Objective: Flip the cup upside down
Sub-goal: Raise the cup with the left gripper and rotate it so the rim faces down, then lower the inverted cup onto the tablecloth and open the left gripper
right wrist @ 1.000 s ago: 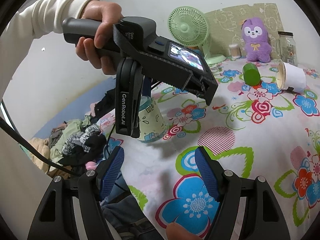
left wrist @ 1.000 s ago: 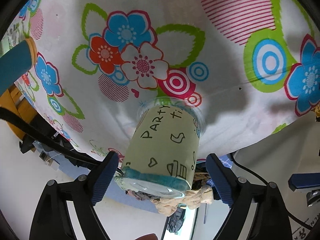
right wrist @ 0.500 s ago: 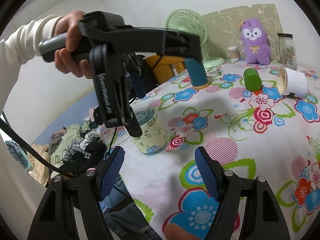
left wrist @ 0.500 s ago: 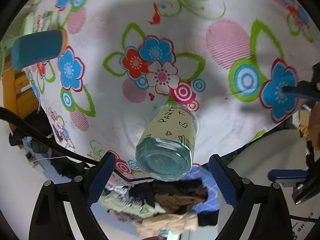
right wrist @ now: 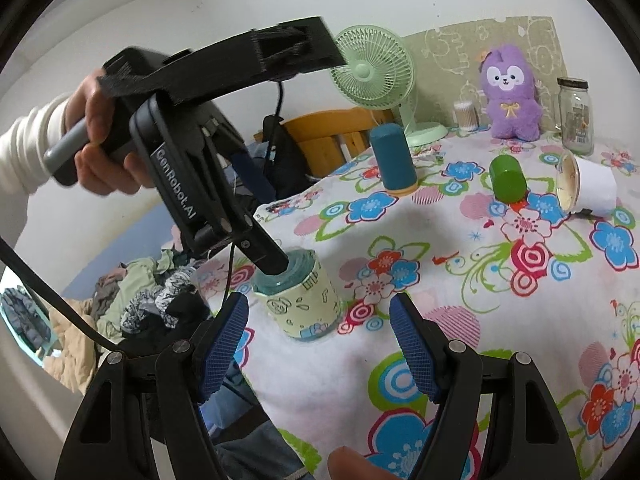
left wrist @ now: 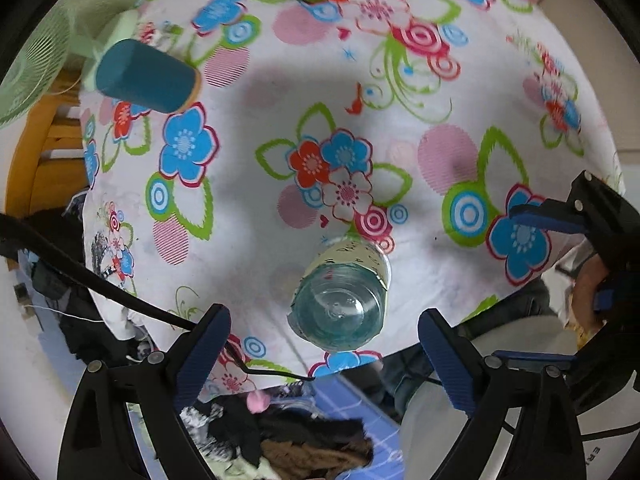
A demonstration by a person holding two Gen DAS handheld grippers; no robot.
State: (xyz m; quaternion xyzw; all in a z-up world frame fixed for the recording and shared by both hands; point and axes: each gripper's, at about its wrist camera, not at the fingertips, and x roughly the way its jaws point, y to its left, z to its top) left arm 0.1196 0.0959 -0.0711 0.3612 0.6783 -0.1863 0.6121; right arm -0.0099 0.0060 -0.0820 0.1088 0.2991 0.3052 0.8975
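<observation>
A clear glass cup with a pale green printed sleeve [left wrist: 340, 296] stands upside down on the floral tablecloth, base up, near the table's edge; it also shows in the right wrist view [right wrist: 298, 294]. My left gripper [left wrist: 324, 356] is open and empty, above the cup and clear of it. In the right wrist view the left gripper's body hangs over the cup, one fingertip [right wrist: 274, 262] just over its base. My right gripper [right wrist: 318, 344] is open and empty, low at the near table edge, facing the cup.
On the table stand an upturned teal cup [right wrist: 392, 160], a green cup on its side [right wrist: 506, 174], a white tub on its side [right wrist: 588, 188], a fan [right wrist: 372, 74], a purple plush [right wrist: 510, 92] and a jar [right wrist: 574, 114]. Clothes [right wrist: 148, 304] lie beyond the left edge.
My left gripper has lifted up and away from the upturned cup, which stays standing on the cloth. The right gripper has barely moved.
</observation>
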